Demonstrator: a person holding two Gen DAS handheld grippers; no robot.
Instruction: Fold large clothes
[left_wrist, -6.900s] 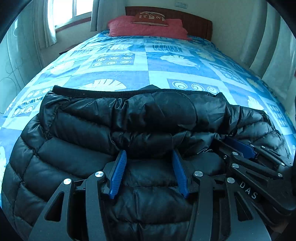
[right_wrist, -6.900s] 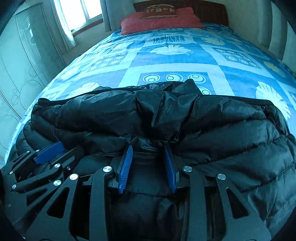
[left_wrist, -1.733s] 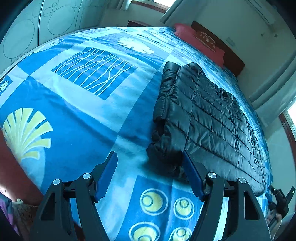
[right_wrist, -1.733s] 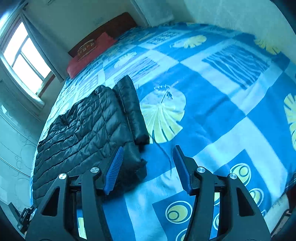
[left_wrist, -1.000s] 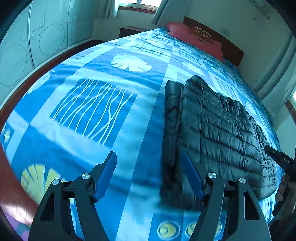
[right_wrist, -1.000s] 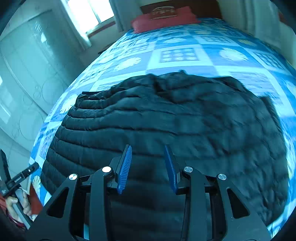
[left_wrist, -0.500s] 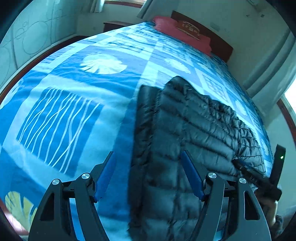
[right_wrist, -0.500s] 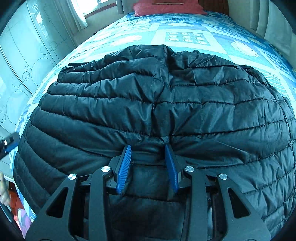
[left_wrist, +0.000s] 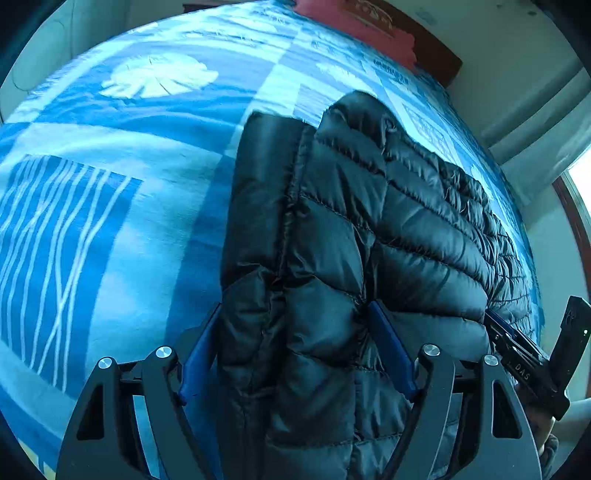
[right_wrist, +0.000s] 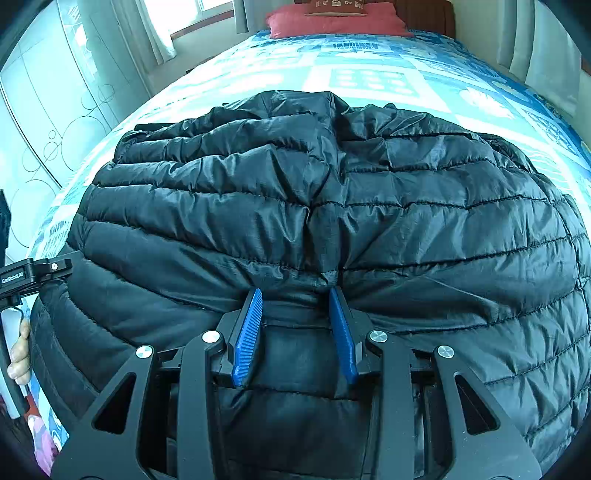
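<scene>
Pinching the near edge of the black jacket (right_wrist: 332, 206) on the bed (left_wrist: 110, 221), right gripper (right_wrist: 295, 328) clamped, left gripper (left_wrist: 295, 350) wide around its corner, likely to lift and fold.

A wide bed covered by a blue-and-white patchwork quilt (left_wrist: 122, 206) printed with leaf, wavy-line and circle squares carries everything. A black quilted puffer jacket (right_wrist: 332, 206) lies folded directly on the quilt, its long side running across the bed. Well beyond the jacket, at the dark wooden headboard (left_wrist: 436, 44), a red pillow (right_wrist: 332, 20) rests on the quilt, with a smaller brown patterned cushion (right_wrist: 338, 7) on top.
</scene>
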